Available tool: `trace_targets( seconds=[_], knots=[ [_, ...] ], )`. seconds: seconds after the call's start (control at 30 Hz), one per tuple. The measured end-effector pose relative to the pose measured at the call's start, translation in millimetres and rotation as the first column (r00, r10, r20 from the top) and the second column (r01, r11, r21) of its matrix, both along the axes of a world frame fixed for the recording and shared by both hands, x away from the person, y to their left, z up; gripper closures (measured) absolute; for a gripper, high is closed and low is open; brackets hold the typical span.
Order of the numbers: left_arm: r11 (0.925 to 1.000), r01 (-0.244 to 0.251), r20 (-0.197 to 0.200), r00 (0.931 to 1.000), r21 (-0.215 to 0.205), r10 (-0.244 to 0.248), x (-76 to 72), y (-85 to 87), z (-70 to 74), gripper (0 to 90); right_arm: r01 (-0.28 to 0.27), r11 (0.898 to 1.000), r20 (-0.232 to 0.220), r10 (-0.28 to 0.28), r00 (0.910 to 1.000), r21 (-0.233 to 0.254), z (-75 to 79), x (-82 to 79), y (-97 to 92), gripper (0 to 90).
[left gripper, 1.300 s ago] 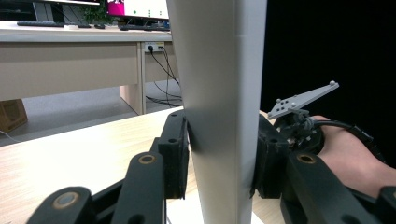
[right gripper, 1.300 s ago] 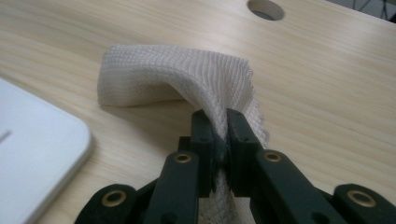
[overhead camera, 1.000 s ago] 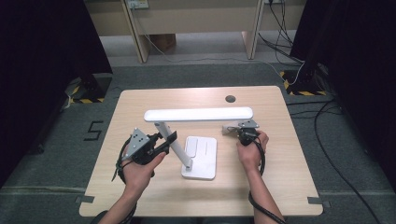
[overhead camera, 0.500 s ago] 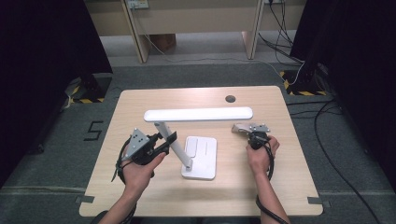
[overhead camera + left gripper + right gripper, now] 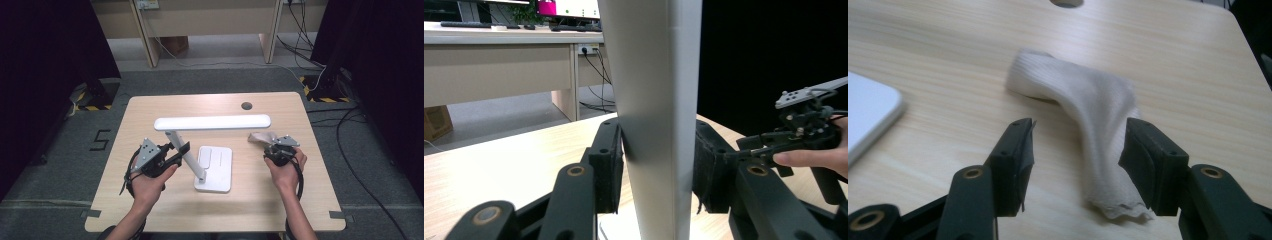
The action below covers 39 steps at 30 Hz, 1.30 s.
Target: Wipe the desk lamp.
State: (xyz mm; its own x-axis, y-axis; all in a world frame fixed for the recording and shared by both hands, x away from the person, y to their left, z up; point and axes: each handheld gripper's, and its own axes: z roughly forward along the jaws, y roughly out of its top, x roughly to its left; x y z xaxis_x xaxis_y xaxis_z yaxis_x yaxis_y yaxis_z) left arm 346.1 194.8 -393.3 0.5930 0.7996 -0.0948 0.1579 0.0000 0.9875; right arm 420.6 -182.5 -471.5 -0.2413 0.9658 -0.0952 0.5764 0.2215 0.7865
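- Overhead, in the high view, the left gripper [image 5: 176, 152] is clenched on the slanted arm of the white desk lamp with a flat rectangular base [image 5: 210, 150], which stands mid-table on the pale wooden table [image 5: 165, 215]; the lamp's long bar-shaped head runs left to right across the table. The right gripper [image 5: 272, 145] sits near the right edge by the crumpled beige ribbed cloth [image 5: 261, 137].
- Close up, the left gripper view shows both pads pressed on the white arm, which rises almost upright through the frame. Risk, as I judge it: a twist of this hand could tip the lamp or slide its base.
- Lastly, the right gripper view shows jaws that have just been opening, released, with the cloth [image 5: 1088, 125] lying between them, its long axis running away from the camera. Its near end brushes the right pad, so a retreat could drag it along.
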Motion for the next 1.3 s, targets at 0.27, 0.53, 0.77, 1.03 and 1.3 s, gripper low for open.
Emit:
trace_targets(
  seconds=[0.27,0.53,0.77,1.03,1.3],
  knots=[
    [1.0,0.005,-0.004,1.0,0.005,-0.005,-0.2,0.6,-1.0,60.1,-0.194,0.98,0.01,0.194,0.981,0.04,2.0,-21.2,52.8,60.8],
    [0.9998,0.017,-0.001,0.9999,0.015,-0.017,0.3,2.7,-1.4,61.3,-0.323,0.944,-0.097,0.328,0.9397,0.063,-27.5,-15.1,89.2,84.4],
    [0.9996,0.019,0.0,0.9998,0.021,-0.019,-1.1,2.7,-1.0,61.6,-0.316,0.947,-0.113,0.321,0.9404,0.061,-36.7,-9.5,97.7,85.1],
    [0.9993,0.029,0.003,0.9996,0.024,-0.029,-4.4,3.5,-1.2,60.7,-0.309,0.95,-0.111,0.313,0.9433,0.053,-39.0,-2.1,99.5,85.0],
    [0.9991,0.034,0.003,0.9994,0.026,-0.034,-8.0,5.4,-1.4,59.7,-0.302,0.952,-0.115,0.307,0.9448,0.057,-40.3,2.5,102.4,83.9]
  ],
)
